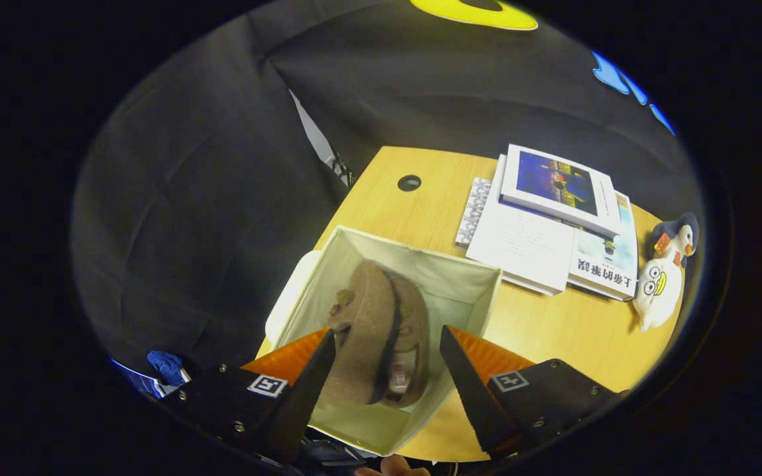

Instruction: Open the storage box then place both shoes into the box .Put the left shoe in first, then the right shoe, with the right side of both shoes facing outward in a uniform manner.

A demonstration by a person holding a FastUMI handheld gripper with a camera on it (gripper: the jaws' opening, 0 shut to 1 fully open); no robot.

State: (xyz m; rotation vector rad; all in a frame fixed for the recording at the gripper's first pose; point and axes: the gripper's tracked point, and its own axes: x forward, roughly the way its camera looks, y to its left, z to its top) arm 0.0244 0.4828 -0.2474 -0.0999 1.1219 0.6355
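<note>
So the wooden tabletop (pixel 421 218) takes up most of the scene, with a round cable hole (pixel 409 183) near its far edge. The storage box (pixel 460 281), a cream fabric cube, sits open at the tabletop's near left corner, and what looks like its lid (pixel 286 297) rests against the box's left side. Both brown shoes (pixel 381 330) are already inside, standing on edge and pressed side by side. Over toward the far right there's a stack of books (pixel 553 225), fanned out a bit, and a small penguin plush (pixel 665 271) lying right at the right edge. The gripper (pixel 387 360) hovers over the box with its fingers spread wide, pinching nothing, the shoes showing in the gap between them.
</note>
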